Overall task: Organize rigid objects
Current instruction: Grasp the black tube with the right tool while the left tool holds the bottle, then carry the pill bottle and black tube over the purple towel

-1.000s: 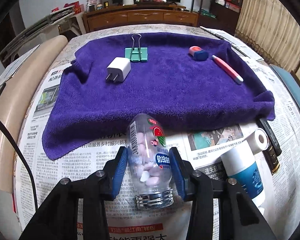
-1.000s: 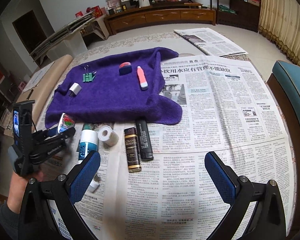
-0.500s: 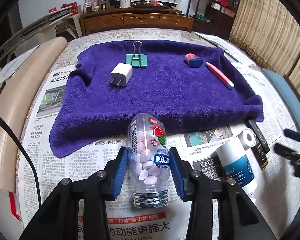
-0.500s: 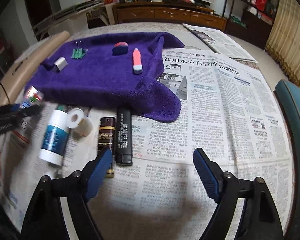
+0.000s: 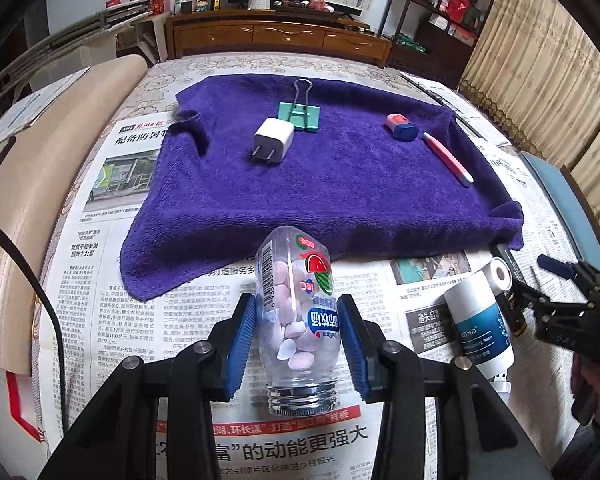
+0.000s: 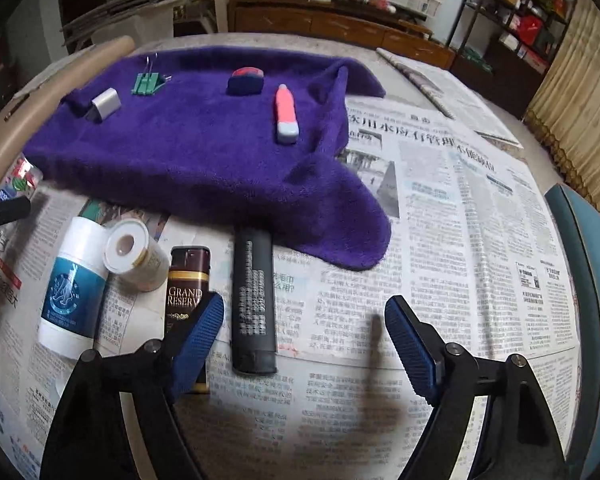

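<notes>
The left gripper [image 5: 298,330] clamps the bottle [image 5: 298,312], base pointing far toward the towel [image 5: 340,184] just ahead. The right gripper [image 6: 304,344] hangs wide and empty over the remote [image 6: 254,300], whose long axis runs near-to-far between its fingers.

Half-hidden behind the right gripper's [image 6: 304,340] left finger [image 6: 198,340]: lower end of the brown box [image 6: 188,276], lettering cut to "GRAND RESERV". Blurred at the right wrist view's left edge: candy bottle [image 6: 18,178]. Far end of the black remote [image 6: 253,236] tucked under the purple towel [image 6: 204,152].
</notes>
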